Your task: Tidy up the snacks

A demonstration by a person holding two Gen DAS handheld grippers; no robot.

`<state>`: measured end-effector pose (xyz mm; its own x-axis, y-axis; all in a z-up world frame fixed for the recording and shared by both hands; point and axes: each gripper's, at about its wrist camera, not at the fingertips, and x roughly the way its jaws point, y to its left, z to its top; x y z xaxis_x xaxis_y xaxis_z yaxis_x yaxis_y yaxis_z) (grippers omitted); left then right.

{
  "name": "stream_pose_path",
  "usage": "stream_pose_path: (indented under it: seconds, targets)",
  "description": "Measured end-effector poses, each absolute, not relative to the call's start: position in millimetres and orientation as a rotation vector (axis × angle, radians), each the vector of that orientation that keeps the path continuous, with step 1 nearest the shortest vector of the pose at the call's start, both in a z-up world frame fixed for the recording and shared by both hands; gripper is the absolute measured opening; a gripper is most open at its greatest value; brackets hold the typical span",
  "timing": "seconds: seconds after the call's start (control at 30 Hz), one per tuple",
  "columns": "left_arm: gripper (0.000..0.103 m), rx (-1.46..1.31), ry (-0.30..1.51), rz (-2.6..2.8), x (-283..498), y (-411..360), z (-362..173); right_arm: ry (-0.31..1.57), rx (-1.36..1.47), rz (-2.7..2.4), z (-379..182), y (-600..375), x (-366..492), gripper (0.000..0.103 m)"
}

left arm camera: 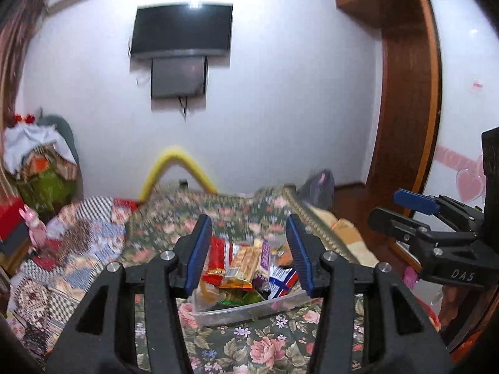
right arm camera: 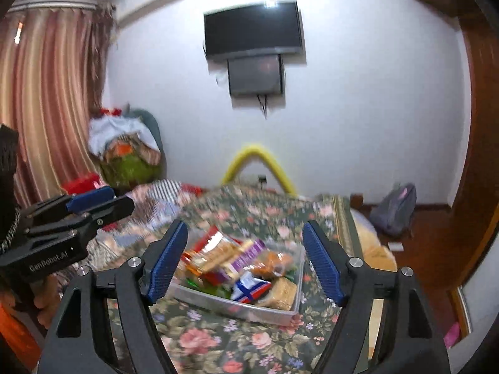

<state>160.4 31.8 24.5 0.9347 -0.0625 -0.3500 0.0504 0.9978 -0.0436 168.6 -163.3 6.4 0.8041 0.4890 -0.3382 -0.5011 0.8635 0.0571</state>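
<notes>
A clear plastic container [left arm camera: 249,308] [right arm camera: 237,308] sits on the floral bedspread [left arm camera: 255,342], packed with snacks. Among them are a red packet [left arm camera: 216,258], a biscuit pack [left arm camera: 246,261] [right arm camera: 215,255], a purple wrapper [right arm camera: 249,254], a blue, white and red packet [right arm camera: 251,288] and a tan cracker block [right arm camera: 280,293]. My left gripper [left arm camera: 248,221] [right arm camera: 121,199] hovers above the near side of the container, open and holding nothing. My right gripper [right arm camera: 244,226] [left arm camera: 386,207] hangs beside it on the right, open wider, also with nothing between its fingers.
A patchwork quilt [left arm camera: 78,243] covers the bed's left side. A yellow foam arch [left arm camera: 177,162] stands at the bed's far end under a wall TV [left arm camera: 182,31]. A wooden wardrobe [left arm camera: 402,109] is on the right, with a grey backpack [right arm camera: 396,208] on the floor near it.
</notes>
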Motion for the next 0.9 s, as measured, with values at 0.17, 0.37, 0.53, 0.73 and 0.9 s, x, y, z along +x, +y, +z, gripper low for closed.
stream_pose_path:
  seconds: [0.17, 0.37, 0.53, 0.73, 0.9]
  targets:
    - [0.074, -0.038, 0.279, -0.056, 108, 30, 44, 0.275, -0.006, 0.543, 23, -171, 122, 0.087]
    - [0.093, -0.054, 0.251, -0.058, 72, 31, 44, 0.246, 0.001, 0.528, 22, -173, 96, 0.103]
    - [0.095, -0.057, 0.262, -0.054, 60, 28, 35, 0.253, -0.01, 0.519, 14, -170, 91, 0.103]
    - [0.097, -0.048, 0.276, -0.048, 53, 26, 29, 0.263, -0.019, 0.507, 6, -172, 83, 0.103]
    - [0.097, -0.045, 0.28, -0.043, 53, 28, 26, 0.263, -0.025, 0.503, 5, -173, 79, 0.103]
